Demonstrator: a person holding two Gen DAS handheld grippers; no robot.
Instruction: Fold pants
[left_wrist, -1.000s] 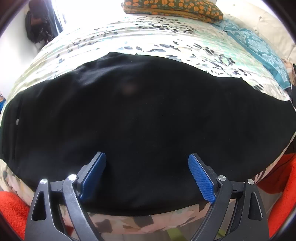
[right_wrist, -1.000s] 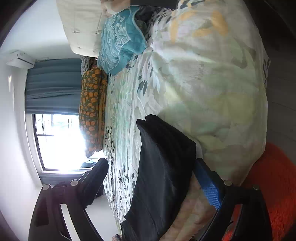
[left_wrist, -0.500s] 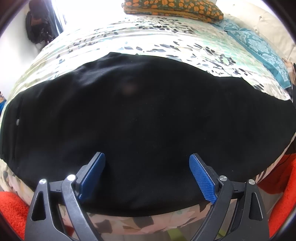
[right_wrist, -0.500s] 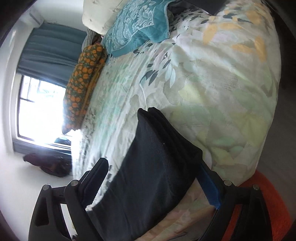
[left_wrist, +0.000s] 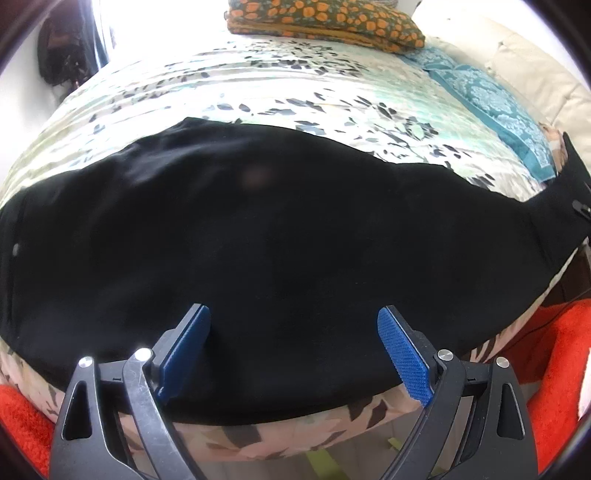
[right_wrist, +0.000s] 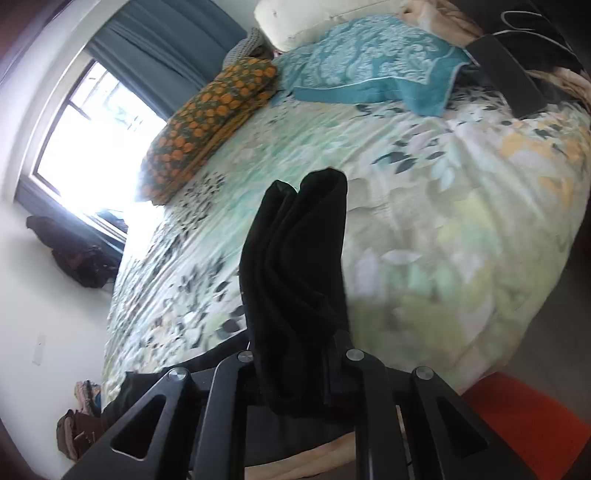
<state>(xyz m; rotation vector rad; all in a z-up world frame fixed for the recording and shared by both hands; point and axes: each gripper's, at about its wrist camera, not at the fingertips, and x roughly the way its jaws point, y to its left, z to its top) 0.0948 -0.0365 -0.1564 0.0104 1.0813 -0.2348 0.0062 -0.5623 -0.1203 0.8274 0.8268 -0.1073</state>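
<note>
your black pants (left_wrist: 280, 266) lie spread across the near side of the bed (left_wrist: 332, 96), already doubled lengthwise by the look of the single long shape, so the first fold seems done. what is left, as i judge it, is the crosswise folding: bringing one end over toward the other, then perhaps once more.

you have started that. your right gripper (right_wrist: 295, 354) is closing on the bunched end of the pants, the dark cloth standing up between its jaws above the bed; in the left wrist view that same end rises off the bed at the far right of the pants. your left gripper (left_wrist: 291, 350) has its jaws spread wide, the blue pads (left_wrist: 404, 358) over the near edge of the pants and pinching nothing.

no brand, label or readable writing shows on the pants, the bed or the folded orange-patterned blanket (left_wrist: 325, 20) beyond the pants.
</note>
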